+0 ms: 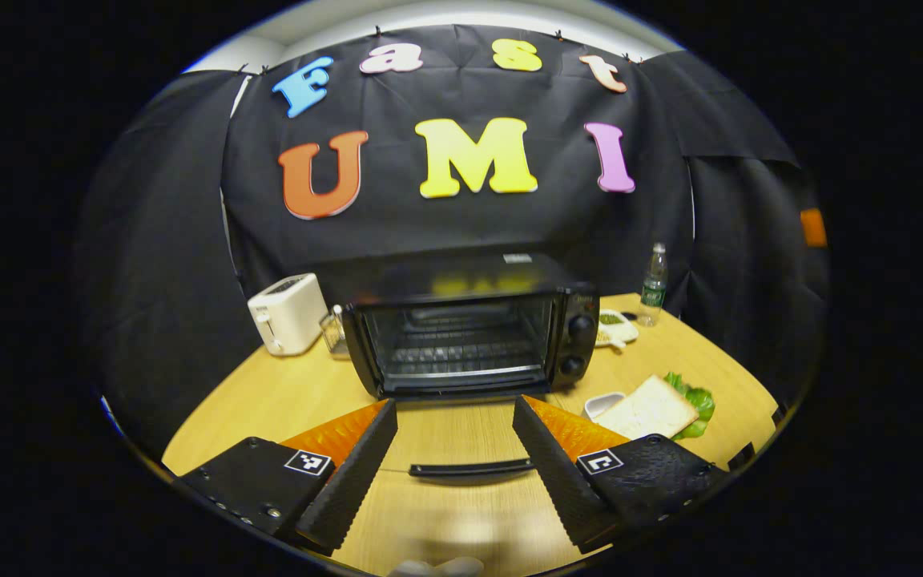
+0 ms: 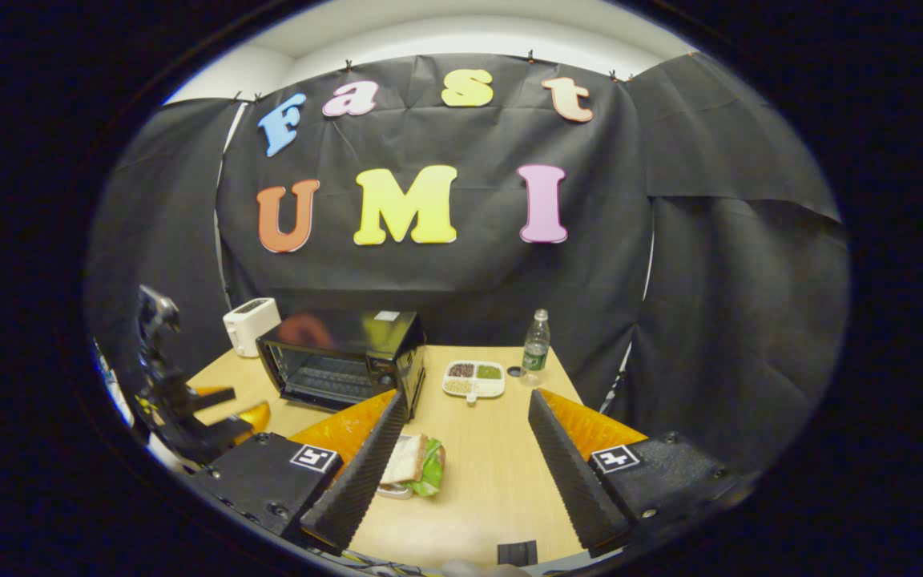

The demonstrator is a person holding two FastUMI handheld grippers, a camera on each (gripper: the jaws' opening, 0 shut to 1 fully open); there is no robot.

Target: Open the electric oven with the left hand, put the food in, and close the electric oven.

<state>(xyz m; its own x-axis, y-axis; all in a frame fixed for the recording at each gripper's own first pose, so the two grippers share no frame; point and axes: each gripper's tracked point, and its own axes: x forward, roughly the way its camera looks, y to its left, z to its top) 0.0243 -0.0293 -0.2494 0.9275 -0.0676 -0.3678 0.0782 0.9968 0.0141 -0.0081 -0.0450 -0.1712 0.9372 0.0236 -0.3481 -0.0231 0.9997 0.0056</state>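
Plainly, the left tool stood with its two fingers spread wide and nothing between them but the black handle of the oven door, which neither finger touched; the glass door lay folded down flat over the wooden tabletop, its handle nearest the tool; beyond it the black electric oven gaped open, a wire rack visible inside and two knobs down its right face; a white toaster sat just to the oven's left, a small wire holder beside it.

The right tool was likewise spread apart and gripping nothing; just inside its left finger the sandwich, bread over green lettuce on a small white dish, rested on the tabletop, partly hidden by that finger; in the left gripper view the same sandwich lay right of the open door; farther off stood a white divided tray holding dark and pale grains, with a clear plastic water bottle near it toward the black cloth wall; at the far left of the right gripper view the other gripper and its mount appeared in front of the oven.
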